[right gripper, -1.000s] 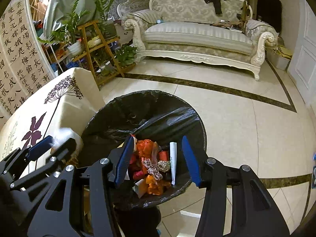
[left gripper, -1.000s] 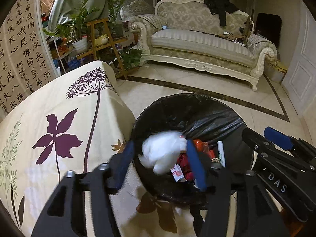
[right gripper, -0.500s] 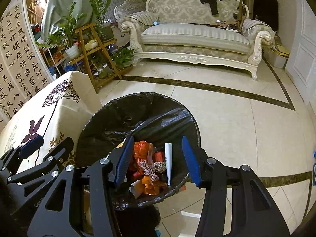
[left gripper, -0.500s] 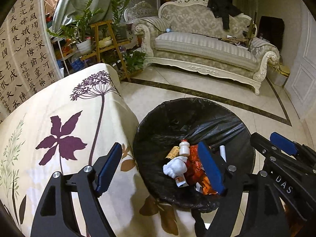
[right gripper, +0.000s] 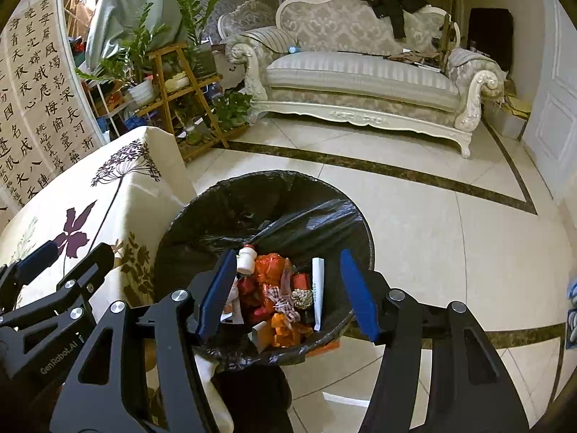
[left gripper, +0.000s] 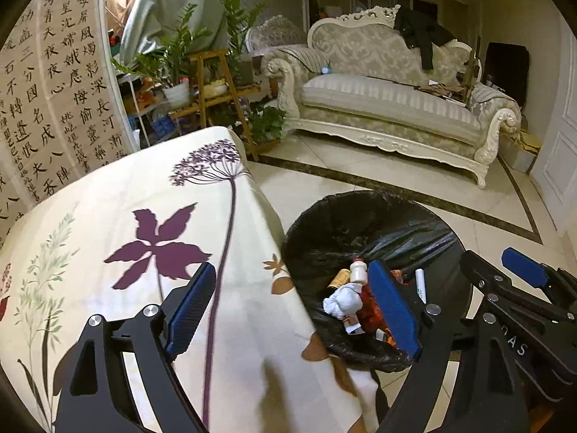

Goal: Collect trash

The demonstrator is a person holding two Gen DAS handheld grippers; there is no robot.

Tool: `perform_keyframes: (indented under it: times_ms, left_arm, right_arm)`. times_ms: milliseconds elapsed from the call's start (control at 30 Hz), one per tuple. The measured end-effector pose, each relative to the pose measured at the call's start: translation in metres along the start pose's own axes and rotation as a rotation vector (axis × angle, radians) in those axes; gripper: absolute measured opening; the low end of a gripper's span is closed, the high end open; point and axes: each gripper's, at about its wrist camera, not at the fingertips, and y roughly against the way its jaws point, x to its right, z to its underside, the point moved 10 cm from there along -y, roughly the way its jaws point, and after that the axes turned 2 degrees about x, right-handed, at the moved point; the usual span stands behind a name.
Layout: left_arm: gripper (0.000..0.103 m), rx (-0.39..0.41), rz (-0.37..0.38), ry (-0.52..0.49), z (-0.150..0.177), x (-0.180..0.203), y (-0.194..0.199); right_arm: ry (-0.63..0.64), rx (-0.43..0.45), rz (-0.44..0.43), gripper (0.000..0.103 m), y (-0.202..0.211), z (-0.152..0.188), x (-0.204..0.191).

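Note:
A round bin lined with a black bag (left gripper: 364,216) (right gripper: 252,198) stands on the floor beside the table. Inside lie a crumpled white tissue (left gripper: 342,301), a small white bottle (left gripper: 359,270) (right gripper: 247,259), red and orange wrappers (right gripper: 274,288) and a white straw packet (right gripper: 318,292). My left gripper (left gripper: 292,310) is open and empty above the table's corner and the bin's left rim. My right gripper (right gripper: 288,292) is open and empty right above the bin.
The table wears a cream cloth with purple flowers (left gripper: 144,238) (right gripper: 90,209). A cream sofa (left gripper: 389,108) stands across the tiled floor (right gripper: 450,234). A wooden plant stand (left gripper: 216,86) and a calligraphy screen (left gripper: 47,101) are at the left.
My left gripper opened wide and let the white tissue drop into the bin, then drew back left over the table. My right gripper stayed open above the bin.

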Motion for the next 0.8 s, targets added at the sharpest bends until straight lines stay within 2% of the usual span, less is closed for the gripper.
perform_keyframes:
  times_ms: [367, 800]
  left_arm:
    - [0.084, 0.040, 0.019, 0.038, -0.001, -0.016, 0.027]
    - [0.085, 0.074, 0.009, 0.071, -0.001, -0.032, 0.045]
  right_arm:
    - [0.033, 0.075, 0.011, 0.071, 0.033, -0.008, -0.009]
    - [0.059, 0.104, 0.008, 0.072, 0.051, -0.007, -0.022]
